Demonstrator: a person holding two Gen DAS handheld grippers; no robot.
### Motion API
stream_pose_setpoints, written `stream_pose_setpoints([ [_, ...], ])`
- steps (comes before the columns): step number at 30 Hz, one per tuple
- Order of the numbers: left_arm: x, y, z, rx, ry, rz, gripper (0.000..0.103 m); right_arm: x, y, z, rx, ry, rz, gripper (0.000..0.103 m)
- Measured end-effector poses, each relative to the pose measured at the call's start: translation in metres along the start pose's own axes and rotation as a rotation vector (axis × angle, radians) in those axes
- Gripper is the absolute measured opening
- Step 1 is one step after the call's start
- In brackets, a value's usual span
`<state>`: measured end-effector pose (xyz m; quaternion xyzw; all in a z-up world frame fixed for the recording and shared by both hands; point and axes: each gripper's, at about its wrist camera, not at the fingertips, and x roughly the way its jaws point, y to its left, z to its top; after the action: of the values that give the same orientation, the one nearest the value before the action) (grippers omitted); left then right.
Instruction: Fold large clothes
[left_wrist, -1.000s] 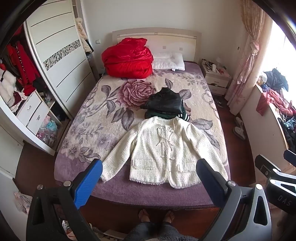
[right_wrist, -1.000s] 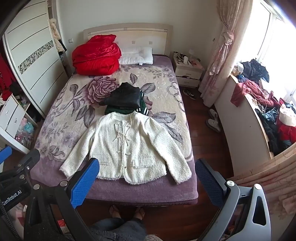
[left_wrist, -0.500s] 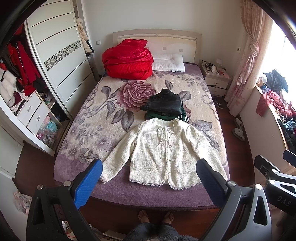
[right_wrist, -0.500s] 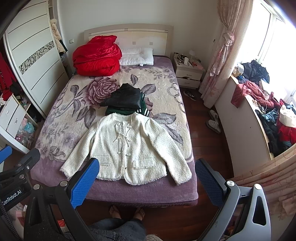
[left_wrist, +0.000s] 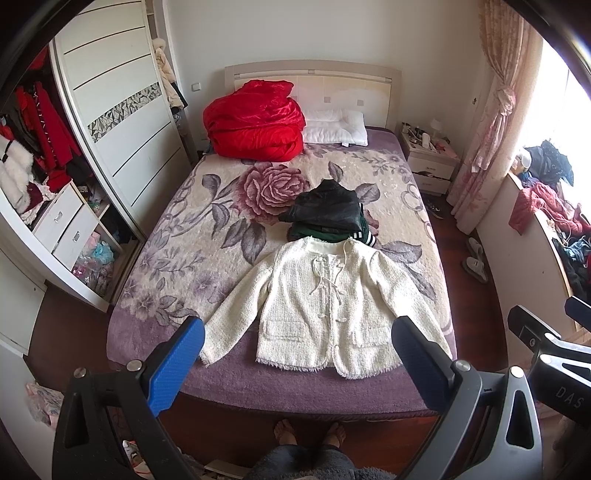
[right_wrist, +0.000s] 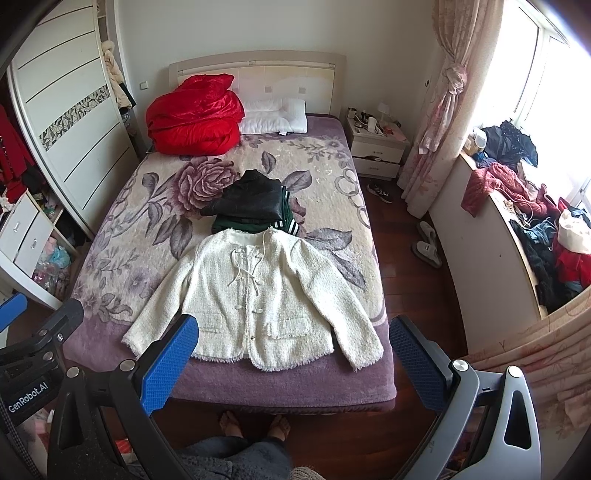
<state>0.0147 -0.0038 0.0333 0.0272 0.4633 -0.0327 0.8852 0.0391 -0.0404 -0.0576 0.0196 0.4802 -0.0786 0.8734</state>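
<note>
A cream tweed jacket (left_wrist: 328, 295) lies flat, front up, sleeves spread, at the foot of the bed (left_wrist: 166, 236); it also shows in the right wrist view (right_wrist: 258, 295). Behind its collar sits a stack of folded dark clothes (left_wrist: 327, 214), black on top of green, also in the right wrist view (right_wrist: 251, 203). My left gripper (left_wrist: 297, 356) is open and empty, held high above the bed's foot. My right gripper (right_wrist: 293, 354) is open and empty, beside it at the same height.
A red quilt (left_wrist: 255, 125) and white pillow (left_wrist: 336, 127) lie at the headboard. An open wardrobe (left_wrist: 55, 184) stands left. A nightstand (left_wrist: 430, 162), curtain and a clothes-covered ledge (right_wrist: 517, 206) are right. Slippers (right_wrist: 428, 243) lie on the wood floor. Bare feet (left_wrist: 310, 432) stand at the bed's foot.
Both grippers have drifted very slightly, so the bed shifts a little in view. The jacket and clothes have not moved.
</note>
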Motion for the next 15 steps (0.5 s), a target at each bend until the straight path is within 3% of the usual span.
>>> stream_pose_setpoints([
  [3,0.001,-0.001,0.005,-0.001,0.0,0.0,0.103,-0.01,0.002,0.015,0.0,-0.002,0.001,0.103],
  [4,-0.003,0.003,-0.008,-0.003,-0.003,0.0,0.103,-0.013,0.002,0.02,0.0,-0.003,0.001,0.103],
  [15,-0.009,0.001,-0.011,-0.01,-0.013,0.001,0.103,-0.022,0.005,0.022,0.0,-0.004,0.002,0.103],
])
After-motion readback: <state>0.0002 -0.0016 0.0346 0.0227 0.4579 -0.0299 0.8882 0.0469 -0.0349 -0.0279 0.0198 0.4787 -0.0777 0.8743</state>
